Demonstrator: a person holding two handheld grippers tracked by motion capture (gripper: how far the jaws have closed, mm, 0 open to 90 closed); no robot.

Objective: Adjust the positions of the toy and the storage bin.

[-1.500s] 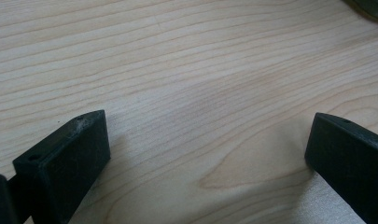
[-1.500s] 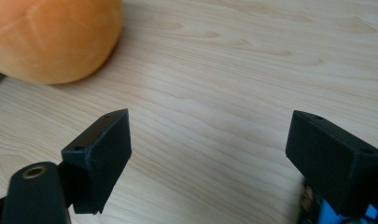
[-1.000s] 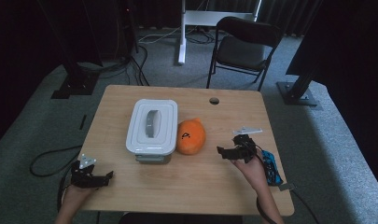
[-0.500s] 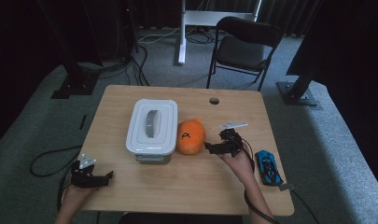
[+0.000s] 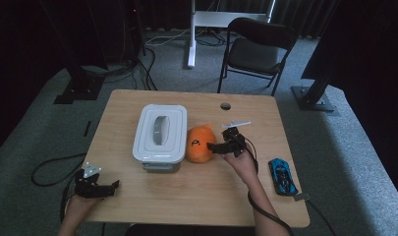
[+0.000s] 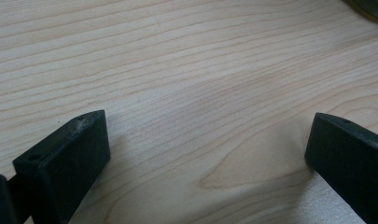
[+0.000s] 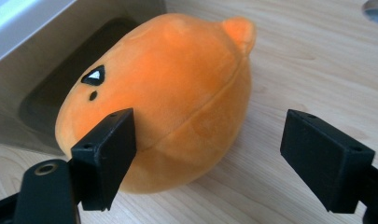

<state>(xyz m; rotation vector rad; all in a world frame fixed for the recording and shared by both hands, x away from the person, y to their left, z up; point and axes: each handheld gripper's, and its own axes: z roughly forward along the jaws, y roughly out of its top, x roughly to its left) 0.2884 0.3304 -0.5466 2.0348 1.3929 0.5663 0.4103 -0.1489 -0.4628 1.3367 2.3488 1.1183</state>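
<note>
An orange plush toy [image 5: 199, 144] lies on the wooden table [image 5: 196, 191], right against a white lidded container [image 5: 159, 132]. My right gripper [image 5: 216, 146] is open at the toy's right side. In the right gripper view the plush toy [image 7: 168, 88] bulges between the spread jaws of my right gripper [image 7: 214, 154], with one fingertip [image 7: 107, 154] in front of its face; I cannot tell if it touches. My left gripper [image 5: 110, 186] rests open near the table's front left edge. In the left gripper view my left gripper [image 6: 207, 154] has bare wood between its jaws.
A blue toy car [image 5: 282, 176] lies near the table's right edge. A round cable hole [image 5: 225, 105] sits at the back of the table. Beyond the table stands a black chair [image 5: 255, 49]. The container's wall [image 7: 46, 70] stands just behind the plush.
My right gripper has moved left across the table, from beside the blue car up to the orange plush toy. The left gripper has stayed put.
</note>
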